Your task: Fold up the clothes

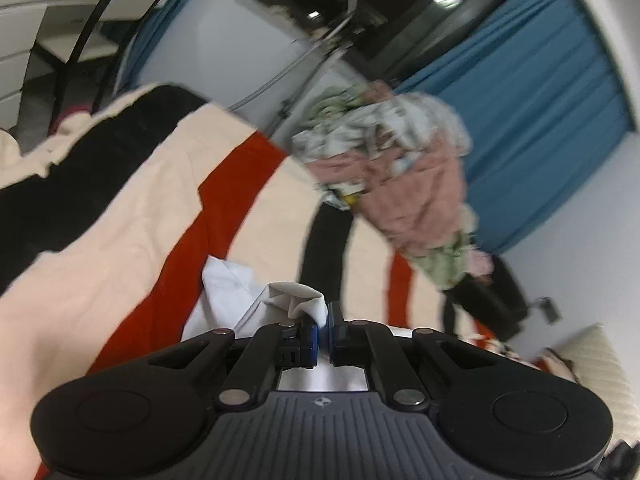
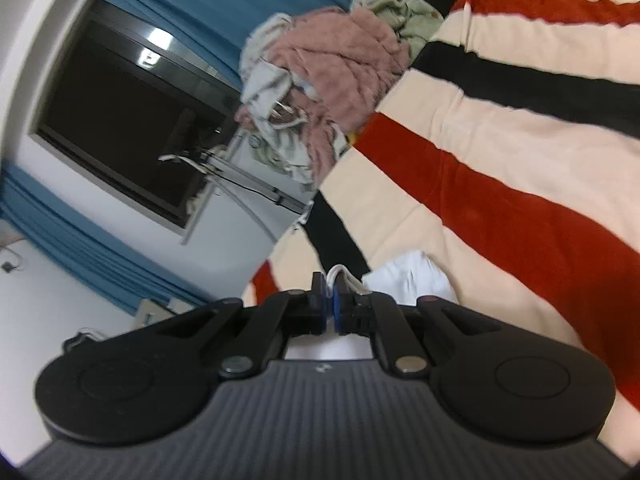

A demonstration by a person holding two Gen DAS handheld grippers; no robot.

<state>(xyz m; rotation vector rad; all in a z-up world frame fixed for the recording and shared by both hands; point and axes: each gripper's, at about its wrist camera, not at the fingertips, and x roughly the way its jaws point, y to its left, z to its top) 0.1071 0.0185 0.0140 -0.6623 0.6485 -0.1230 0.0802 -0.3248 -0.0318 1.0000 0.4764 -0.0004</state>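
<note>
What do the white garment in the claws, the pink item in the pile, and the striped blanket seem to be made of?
White garment: thin, smooth woven or knit cloth, probably cotton; it folds in crisp creases, matte.
Pink item: fluffy fleece or plush, judging by its shaggy nap.
Striped blanket: soft, slightly velvety fleece; matte with a short pile, though blur leaves this uncertain.

Tongs: two, left (image 1: 324,316) and right (image 2: 330,292). White garment (image 1: 228,296): one. Striped blanket (image 1: 132,216): one. Clothes pile (image 1: 400,168): one, with a pink fleece (image 2: 340,68) and a green piece (image 2: 416,28). Blue curtains (image 1: 540,100): two. Window (image 2: 120,120): one.
</note>
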